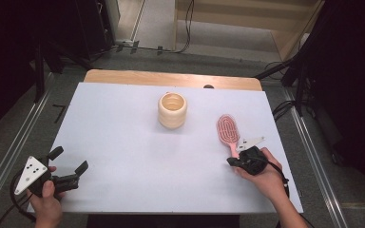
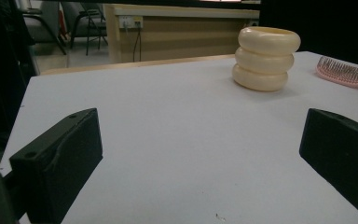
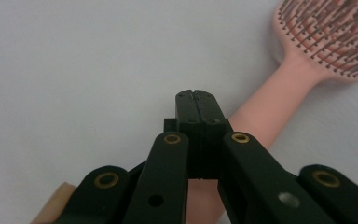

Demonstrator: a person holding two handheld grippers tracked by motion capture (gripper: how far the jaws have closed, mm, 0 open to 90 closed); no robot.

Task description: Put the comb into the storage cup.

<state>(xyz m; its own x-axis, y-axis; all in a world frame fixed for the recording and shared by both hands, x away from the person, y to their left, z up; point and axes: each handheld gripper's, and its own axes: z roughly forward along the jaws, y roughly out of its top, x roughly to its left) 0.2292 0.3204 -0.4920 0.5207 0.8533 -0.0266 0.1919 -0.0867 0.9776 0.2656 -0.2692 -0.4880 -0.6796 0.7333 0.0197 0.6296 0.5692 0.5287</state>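
Note:
A pink hairbrush (image 1: 227, 128) lies bristles up on the white table (image 1: 123, 142), right of centre, with its handle toward the near edge. My right gripper (image 1: 231, 161) is shut with nothing between its jaws and sits at the end of that handle. In the right gripper view the closed jaws (image 3: 196, 100) lie over the pink handle (image 3: 270, 112), though contact is not clear. A cream ribbed cup (image 1: 172, 110) stands upright near the table's middle. My left gripper (image 1: 69, 159) rests open at the near left corner. It looks toward the cup (image 2: 265, 58) and the hairbrush (image 2: 347, 72).
A wooden strip (image 1: 171, 78) runs along the table's far edge. Metal rails (image 1: 313, 161) flank both sides, with cables on the floor beyond. A wide bare stretch of white surface (image 2: 177, 121) lies between my left gripper (image 2: 200, 154) and the cup.

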